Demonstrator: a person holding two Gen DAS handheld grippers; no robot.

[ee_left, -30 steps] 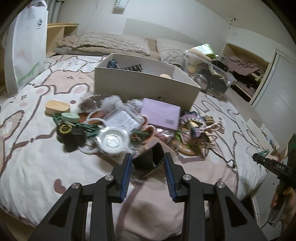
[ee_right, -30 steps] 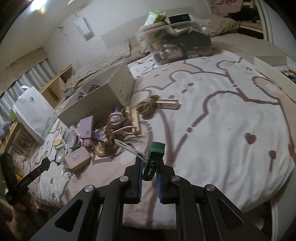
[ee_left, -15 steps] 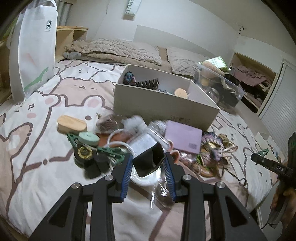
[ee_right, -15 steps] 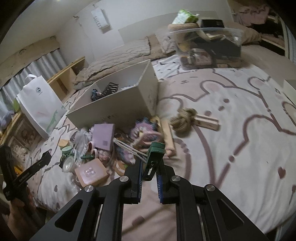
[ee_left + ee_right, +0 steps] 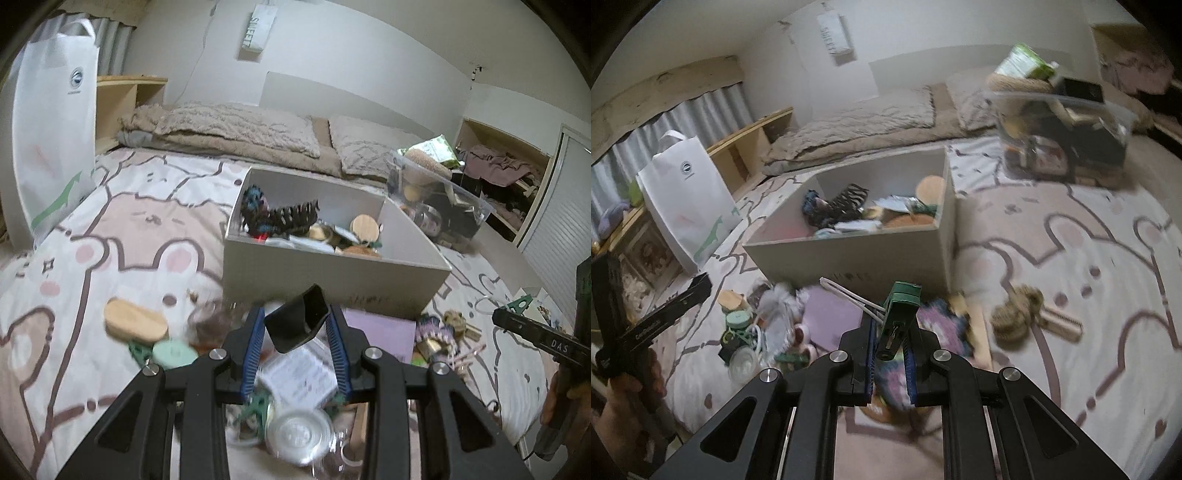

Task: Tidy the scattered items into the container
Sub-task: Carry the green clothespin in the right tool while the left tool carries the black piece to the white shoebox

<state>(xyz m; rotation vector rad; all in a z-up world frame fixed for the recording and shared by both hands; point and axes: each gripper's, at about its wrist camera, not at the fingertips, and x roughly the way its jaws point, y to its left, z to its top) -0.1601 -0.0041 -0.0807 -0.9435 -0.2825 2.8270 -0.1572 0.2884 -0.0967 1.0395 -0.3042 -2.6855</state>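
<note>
My left gripper (image 5: 297,326) is shut on a small black cup-shaped object (image 5: 298,318) and holds it above the pile, just short of the open white box (image 5: 332,271). My right gripper (image 5: 892,328) is shut on a green clip (image 5: 898,314) with a white wire hook. It hovers above the pile in front of the same box (image 5: 849,251). The box holds several items, among them a black comb and a round wooden lid. Scattered items lie on the bed before it: a purple card (image 5: 380,328), a wooden oval (image 5: 135,319), a clear round lid (image 5: 299,434).
A white paper bag (image 5: 51,140) stands at the left on the patterned bedspread. A clear plastic bin (image 5: 1063,133) full of things sits behind right of the box. A knotted rope toy (image 5: 1015,314) lies at the right. Pillows line the far wall.
Both grippers have risen and moved forward toward the box, each keeping its object. The box is now closer and its inside shows.
</note>
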